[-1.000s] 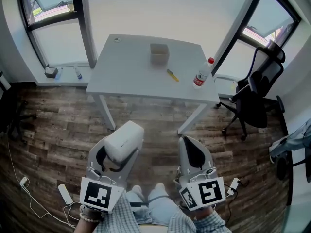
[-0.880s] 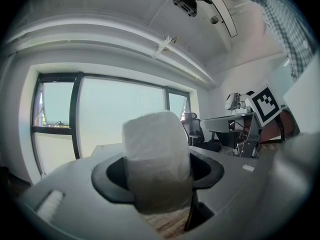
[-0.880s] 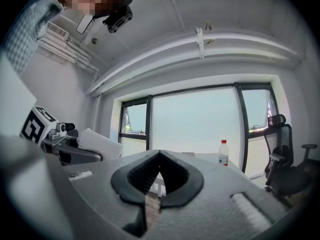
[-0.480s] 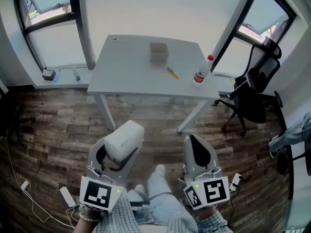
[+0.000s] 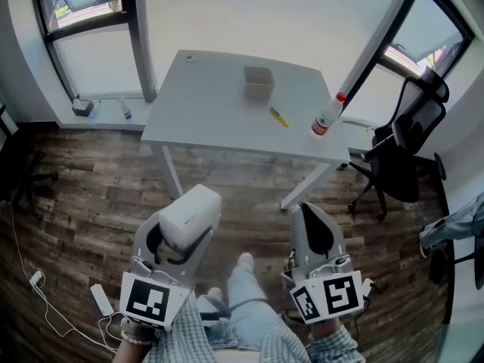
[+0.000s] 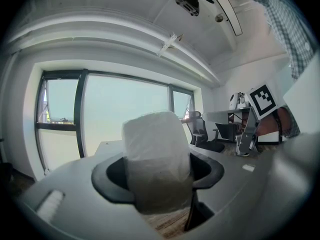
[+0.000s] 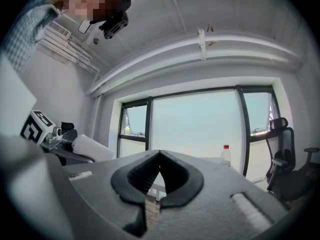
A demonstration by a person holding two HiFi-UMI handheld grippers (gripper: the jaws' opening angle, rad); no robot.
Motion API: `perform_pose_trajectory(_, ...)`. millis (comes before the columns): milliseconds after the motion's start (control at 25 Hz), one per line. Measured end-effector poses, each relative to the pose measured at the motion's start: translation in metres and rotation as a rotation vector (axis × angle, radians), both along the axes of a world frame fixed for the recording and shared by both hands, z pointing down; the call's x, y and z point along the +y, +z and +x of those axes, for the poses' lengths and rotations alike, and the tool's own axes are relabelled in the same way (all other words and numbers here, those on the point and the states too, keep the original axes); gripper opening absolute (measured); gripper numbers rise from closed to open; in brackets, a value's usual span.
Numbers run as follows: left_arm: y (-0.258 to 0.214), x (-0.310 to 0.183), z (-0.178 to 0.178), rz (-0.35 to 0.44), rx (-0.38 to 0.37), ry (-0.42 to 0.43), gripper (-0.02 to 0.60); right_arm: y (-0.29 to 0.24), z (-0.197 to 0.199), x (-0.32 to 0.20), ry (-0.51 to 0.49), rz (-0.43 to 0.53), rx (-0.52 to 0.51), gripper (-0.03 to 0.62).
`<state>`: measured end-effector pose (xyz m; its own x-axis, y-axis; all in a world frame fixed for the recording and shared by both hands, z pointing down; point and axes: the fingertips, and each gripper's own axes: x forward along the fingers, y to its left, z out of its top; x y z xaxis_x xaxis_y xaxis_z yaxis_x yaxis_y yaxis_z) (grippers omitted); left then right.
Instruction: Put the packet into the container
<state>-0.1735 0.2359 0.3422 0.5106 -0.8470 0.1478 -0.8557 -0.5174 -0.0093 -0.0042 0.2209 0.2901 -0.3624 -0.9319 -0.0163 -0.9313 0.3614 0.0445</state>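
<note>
The left claw pinches the white packet, whose long axis points ahead toward the tabletop. The container stands well ahead near the tabletop's far edge. The right claw is pressed together and empty. No print on the packet is readable.

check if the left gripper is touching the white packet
Touching. The left gripper view shows the left gripper clamping the packet between both jaws.
</note>
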Motion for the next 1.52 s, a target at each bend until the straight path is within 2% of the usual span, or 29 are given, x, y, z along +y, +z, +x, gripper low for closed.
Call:
perform_pose_trajectory(440, 0.002, -0.046, 0.022, -0.019, 0.000, -0.028, 0.293, 0.011, 0.026, -0.046, -0.030, -0.023, 0.027, 0.001)
perform_pose_trajectory(640, -0.004, -0.067, 0.033, 0.000, 0.011, -0.039, 0.293, 0.014, 0.033, -0.070, -0.051, -0.031, 0.033, 0.000)
perform_pose_trajectory(800, -0.003, -0.080, 0.036, -0.013, -0.006, -0.059, 0.293, 0.016, 0.035, -0.090, -0.077, -0.034, 0.040, 0.000)
perform_pose_trajectory(1040, -0.005, -0.102, 0.040, -0.009, -0.015, -0.106, 0.293, 0.014, 0.037, -0.117, -0.120, -0.013, 0.085, 0.000)
perform_pose_trajectory(1520, -0.016, -0.143, 0.058, 0.020, -0.014, -0.173, 0.293, 0.004, 0.055, -0.165, -0.183, 0.017, 0.105, 0.002)
